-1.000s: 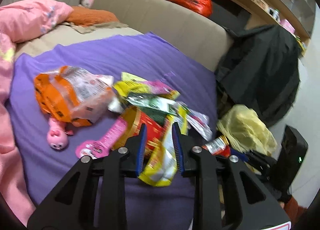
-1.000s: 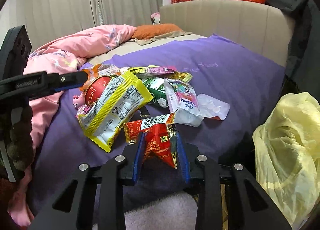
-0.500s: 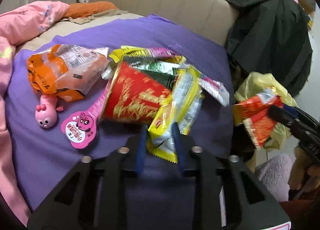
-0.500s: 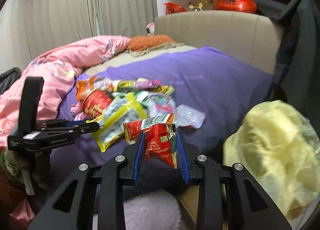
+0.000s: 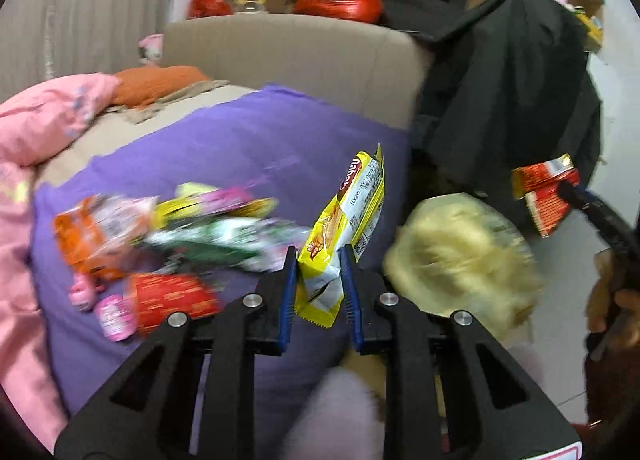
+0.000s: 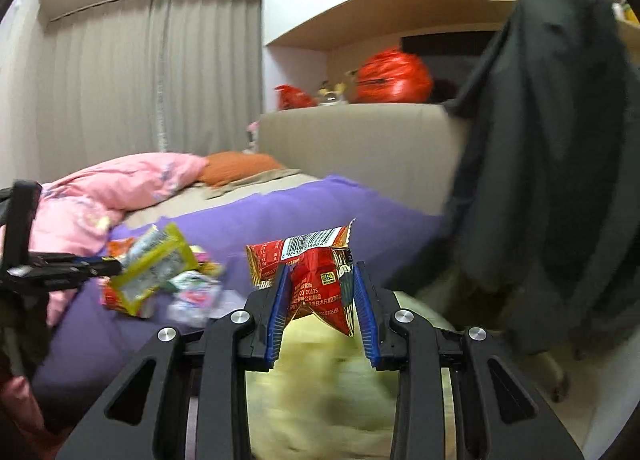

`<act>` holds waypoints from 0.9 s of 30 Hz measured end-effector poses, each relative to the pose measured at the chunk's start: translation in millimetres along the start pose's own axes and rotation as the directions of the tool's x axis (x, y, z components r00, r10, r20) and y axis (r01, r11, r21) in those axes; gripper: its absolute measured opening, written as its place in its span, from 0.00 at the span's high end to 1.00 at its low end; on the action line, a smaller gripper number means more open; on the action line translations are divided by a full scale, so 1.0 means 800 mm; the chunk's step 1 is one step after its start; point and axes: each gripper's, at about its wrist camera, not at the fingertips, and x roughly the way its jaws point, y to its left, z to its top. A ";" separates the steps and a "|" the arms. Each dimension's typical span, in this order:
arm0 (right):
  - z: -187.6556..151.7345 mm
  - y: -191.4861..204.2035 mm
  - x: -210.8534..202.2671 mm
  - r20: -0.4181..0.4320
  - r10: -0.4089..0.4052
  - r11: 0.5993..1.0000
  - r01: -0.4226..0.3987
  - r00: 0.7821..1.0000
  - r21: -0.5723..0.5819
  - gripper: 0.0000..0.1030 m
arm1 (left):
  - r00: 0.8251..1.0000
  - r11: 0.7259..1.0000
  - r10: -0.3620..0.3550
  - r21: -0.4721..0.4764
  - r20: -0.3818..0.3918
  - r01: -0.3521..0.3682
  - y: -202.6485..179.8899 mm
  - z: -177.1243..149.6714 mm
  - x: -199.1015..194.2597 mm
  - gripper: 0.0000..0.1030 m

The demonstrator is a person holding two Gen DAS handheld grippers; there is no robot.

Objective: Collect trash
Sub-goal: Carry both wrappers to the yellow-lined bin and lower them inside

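Bed (image 5: 224, 147) w/ purple cover is carrying the wrapper pile (image 5: 192, 236) at 9 o'clock. Yellow bag (image 5: 460, 260) is sitting at 3, prob. the bin. Left gripper (image 5: 318, 280) fingers are closing on yellow wrapper (image 5: 344, 219); right gripper (image 6: 320, 300) fingers are clamping red wrapper (image 6: 316, 276) over the bag, ready to drop.

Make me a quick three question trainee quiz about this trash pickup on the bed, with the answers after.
1. True or false: the right gripper holds a red wrapper.
2. What colour is the wrapper between the left gripper pads?
3. The yellow bag lies: A on the pink quilt, B beside the bed off the purple sheet, C on the shelf.

Key: 1 true. 2 yellow. 3 B.
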 end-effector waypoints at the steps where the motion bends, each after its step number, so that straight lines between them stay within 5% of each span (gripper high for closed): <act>1: -0.001 -0.018 -0.007 0.003 -0.022 1.000 0.022 1.000 0.003 0.70 | 1.000 1.000 -0.024 0.007 -0.004 0.024 -0.014 0.008 0.004 0.80; 6: -0.019 -0.090 -0.024 -0.007 -0.101 0.994 0.101 0.995 0.039 0.70 | 0.986 0.985 -0.156 0.069 -0.066 0.160 -0.103 0.041 0.047 0.80; 12: -0.038 -0.133 -0.009 -0.040 -0.147 0.985 0.150 0.988 0.085 0.70 | 0.949 0.951 -0.246 0.139 -0.198 0.275 -0.200 0.061 0.130 0.80; 16: -0.040 -0.140 0.009 -0.061 -0.145 0.984 0.150 0.988 0.092 0.70 | 0.951 0.943 -0.126 0.263 -0.282 0.203 -0.240 0.045 0.184 0.80; 21: -0.053 -0.129 0.044 -0.109 -0.092 0.994 0.097 0.990 0.041 0.70 | 0.951 0.919 -0.003 0.374 -0.309 0.124 -0.222 0.006 0.204 0.80; 27: -0.081 -0.089 0.114 -0.222 -0.016 1.000 0.013 0.975 -0.016 0.70 | 0.950 0.929 0.009 0.354 -0.314 0.108 -0.193 -0.003 0.205 0.80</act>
